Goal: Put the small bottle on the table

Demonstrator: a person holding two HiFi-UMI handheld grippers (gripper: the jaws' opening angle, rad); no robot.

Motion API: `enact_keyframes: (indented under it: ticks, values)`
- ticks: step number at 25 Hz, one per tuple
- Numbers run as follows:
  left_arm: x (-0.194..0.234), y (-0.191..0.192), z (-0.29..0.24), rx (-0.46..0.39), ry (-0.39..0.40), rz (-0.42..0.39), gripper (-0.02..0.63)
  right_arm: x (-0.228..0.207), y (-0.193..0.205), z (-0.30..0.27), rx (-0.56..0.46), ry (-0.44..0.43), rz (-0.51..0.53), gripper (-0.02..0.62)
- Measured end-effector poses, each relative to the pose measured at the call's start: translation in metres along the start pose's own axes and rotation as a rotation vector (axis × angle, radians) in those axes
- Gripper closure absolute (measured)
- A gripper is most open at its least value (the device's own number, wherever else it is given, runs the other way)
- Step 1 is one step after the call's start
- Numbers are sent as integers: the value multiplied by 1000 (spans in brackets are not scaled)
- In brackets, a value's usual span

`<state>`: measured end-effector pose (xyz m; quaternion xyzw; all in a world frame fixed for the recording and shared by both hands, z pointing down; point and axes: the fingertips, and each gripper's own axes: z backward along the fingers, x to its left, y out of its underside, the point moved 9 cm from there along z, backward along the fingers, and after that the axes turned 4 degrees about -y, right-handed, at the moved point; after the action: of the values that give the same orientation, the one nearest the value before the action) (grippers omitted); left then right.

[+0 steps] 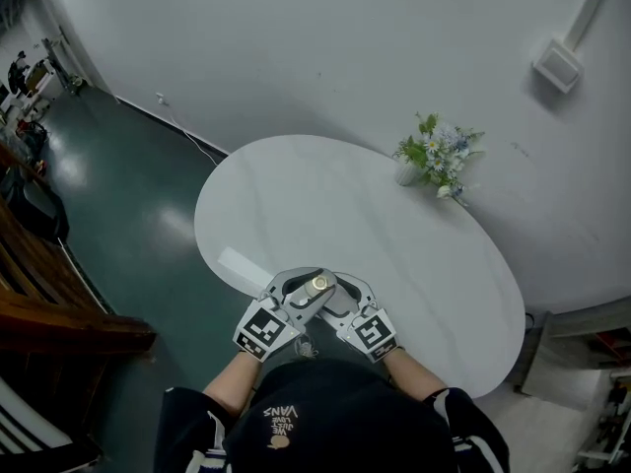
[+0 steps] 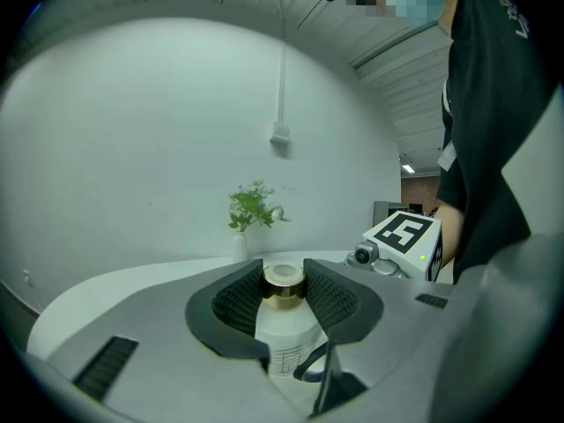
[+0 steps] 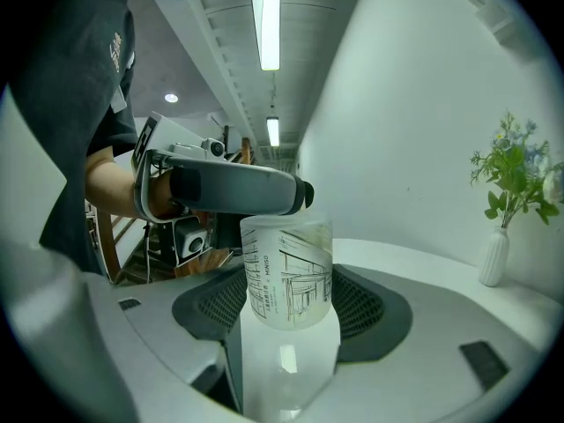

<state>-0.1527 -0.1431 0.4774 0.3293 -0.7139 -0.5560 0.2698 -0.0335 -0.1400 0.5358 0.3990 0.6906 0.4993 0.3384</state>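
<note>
The left gripper (image 1: 304, 290) and right gripper (image 1: 336, 295) meet at the white tabletop's (image 1: 394, 254) near edge, sharing 1 small bottle (image 1: 318, 284). The left jaws clamp its gold cap and the right jaws clamp its frosted body. A flower vase (image 1: 435, 158) stands far off.

A: Bench (image 1: 325, 215) spec?
B: White oval top, smooth, slight gloss. Stands on dark green floor (image 1: 128, 215). Far edge sits close to white wall (image 1: 325, 57).
A: Items resting directly on bench?
B: Qty 1: small white vase (image 1: 406, 173), upright, w/ green stems and pale flowers (image 1: 441, 152). Pos.: near far-right rim, wall side.
</note>
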Motion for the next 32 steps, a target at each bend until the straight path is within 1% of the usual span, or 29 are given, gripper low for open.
enact_keyframes:
  ticks: [7,12,21,32]
  values:
    - [35,16,-8,7,15,11,445,-16,7,-31,28,38,-11,328]
    - [60,22,-17,6,15,10,446,-29,17,-38,52,105,-57,328]
    - [101,32,-37,16,-20,-5,445,-44,33,-28,52,219,-160,328]
    - [147,45,-67,24,-95,-25,445,-44,51,-1,63,359,-257,328]
